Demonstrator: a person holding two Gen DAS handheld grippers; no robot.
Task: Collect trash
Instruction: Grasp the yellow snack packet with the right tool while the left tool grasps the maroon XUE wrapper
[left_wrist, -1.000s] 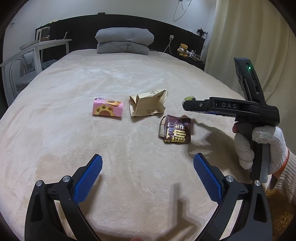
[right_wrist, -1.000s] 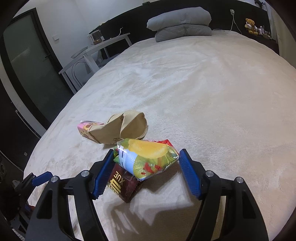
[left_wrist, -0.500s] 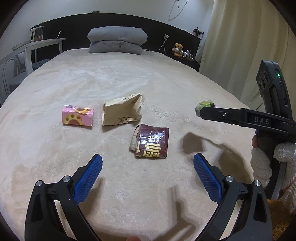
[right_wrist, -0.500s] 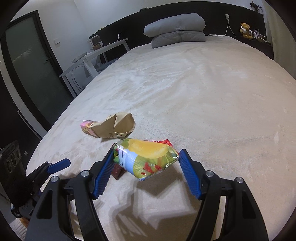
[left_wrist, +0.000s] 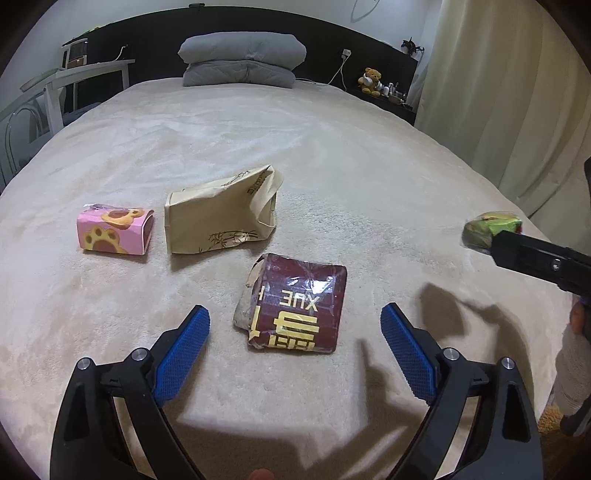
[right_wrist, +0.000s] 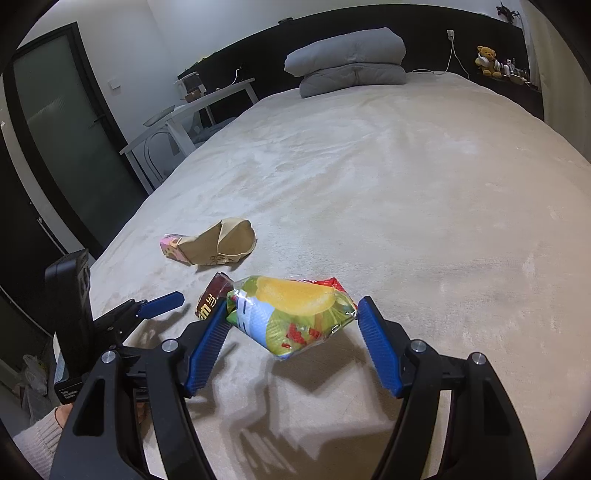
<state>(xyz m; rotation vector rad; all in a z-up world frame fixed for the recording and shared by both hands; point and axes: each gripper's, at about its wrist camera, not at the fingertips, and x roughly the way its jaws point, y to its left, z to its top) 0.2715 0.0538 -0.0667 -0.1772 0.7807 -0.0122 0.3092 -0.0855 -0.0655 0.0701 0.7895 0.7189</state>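
My right gripper (right_wrist: 291, 328) is shut on a colourful snack bag (right_wrist: 291, 317) and holds it above the bed; the bag also shows at the right edge of the left wrist view (left_wrist: 491, 230). My left gripper (left_wrist: 295, 332) is open, its blue pads either side of a dark red wrapper (left_wrist: 295, 310) that lies on the bed just ahead of it. A crumpled tan paper bag (left_wrist: 218, 214) and a pink paw-print box (left_wrist: 114, 229) lie further back. The red wrapper (right_wrist: 212, 299), tan bag (right_wrist: 221, 243) and pink box (right_wrist: 170, 249) also show in the right wrist view.
A beige blanket covers the bed (left_wrist: 332, 147). Grey pillows (left_wrist: 240, 59) are stacked at the headboard. A white side table (left_wrist: 74, 81) and chair stand at the left, curtains (left_wrist: 517, 92) at the right. A teddy bear (left_wrist: 371, 79) sits on the shelf.
My left gripper has moved forward and right toward the dark red wrapper, now between its open pads. My right gripper has lifted the snack bag away to the right.
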